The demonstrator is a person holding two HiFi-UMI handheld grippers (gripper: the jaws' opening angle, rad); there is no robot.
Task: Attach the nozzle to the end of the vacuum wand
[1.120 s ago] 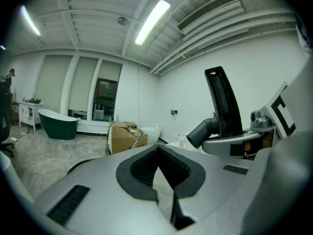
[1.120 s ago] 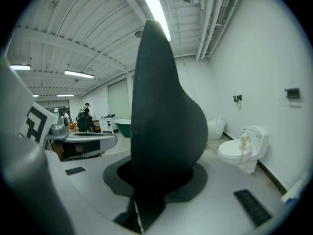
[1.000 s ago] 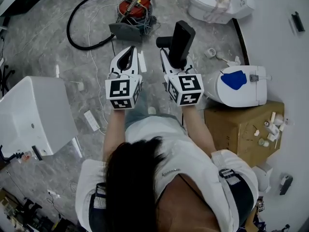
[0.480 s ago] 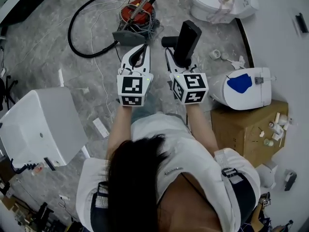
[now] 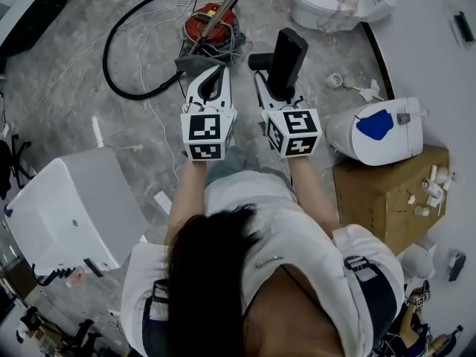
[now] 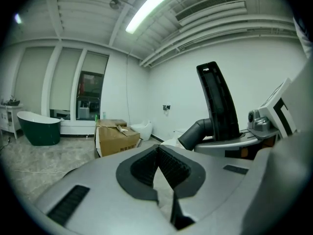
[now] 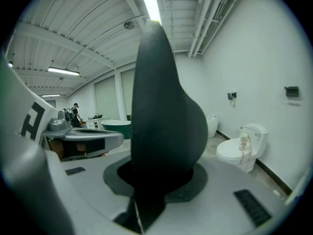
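Standing on a grey stone floor [image 5: 67, 80], arms out ahead, a gripper in each hand, the two side by side and near each other. In the right gripper [image 5: 272, 88]: the black nozzle [image 5: 287, 56], upright, clamped low down between part-open jaws pressing on it from both sides (fills most of the right gripper view, rising straight out of the jaws). Short elbow tube of the nozzle sticking out sideways toward the left gripper [image 5: 215, 74]. Nothing held in that one; jaws fully together, ribbed pads [image 6: 172, 164] meeting at the tip, plain to see in the left gripper view. Beyond the left gripper's tips, on the floor, a red vacuum cleaner [image 5: 210, 22] tangled in white cable, with the metal wand [image 5: 222, 7] slanting across it and a black hose [image 5: 111, 50] looping out to the left. Nozzle and wand apart, not joined. At the wand's lower end, a grey flat piece [image 5: 195, 63], not identifiable. Off to the right, a white toilet [image 5: 338, 2], another white fixture with a blue patch [image 5: 375, 129], and a cardboard box [image 5: 387, 192]; to the left, a white basin [image 5: 74, 207].
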